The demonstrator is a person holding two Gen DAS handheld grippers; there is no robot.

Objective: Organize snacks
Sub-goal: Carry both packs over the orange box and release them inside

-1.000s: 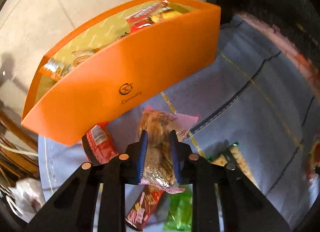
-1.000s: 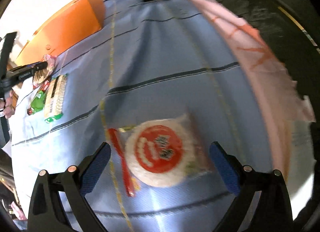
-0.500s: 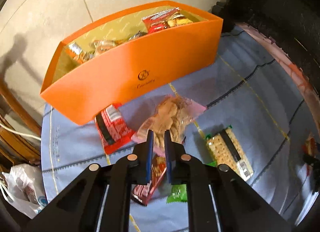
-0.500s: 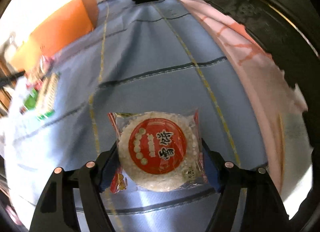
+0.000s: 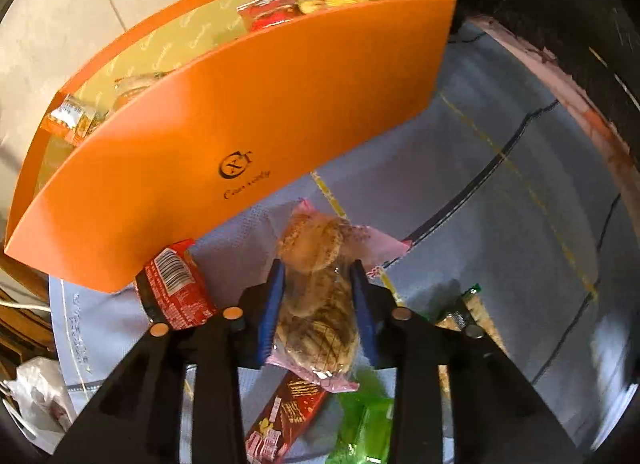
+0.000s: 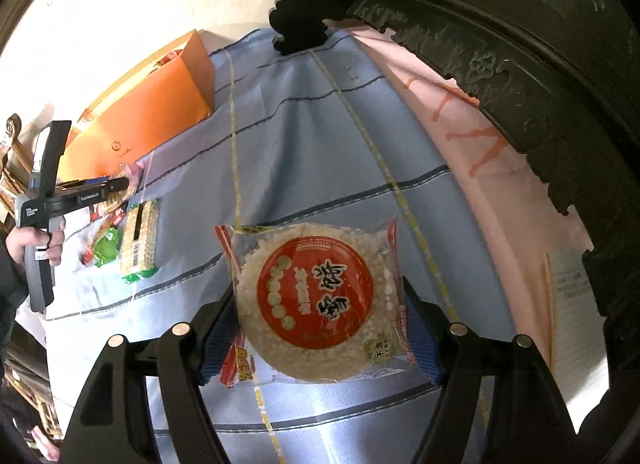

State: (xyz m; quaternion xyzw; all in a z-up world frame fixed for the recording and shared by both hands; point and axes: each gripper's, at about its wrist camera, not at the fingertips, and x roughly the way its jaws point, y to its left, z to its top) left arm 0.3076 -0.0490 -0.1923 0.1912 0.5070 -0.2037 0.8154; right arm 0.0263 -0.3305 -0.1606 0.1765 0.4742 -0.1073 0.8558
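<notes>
An orange box with several snacks inside stands at the far left of the blue cloth; it also shows in the right wrist view. My left gripper is shut on a pink-edged bag of brown cookies, held just in front of the box. In the right wrist view the left gripper is seen holding that bag beside the box. My right gripper is shut on a round rice cracker pack with a red label, lifted above the cloth.
A red packet, a red biscuit pack, a green packet and a cracker pack lie on the cloth near the box. A dark carved wooden frame borders the right side.
My right gripper closed on the rice cracker pack and lifted it off the cloth. My left gripper, holding the cookie bag, moved back close to the orange box.
</notes>
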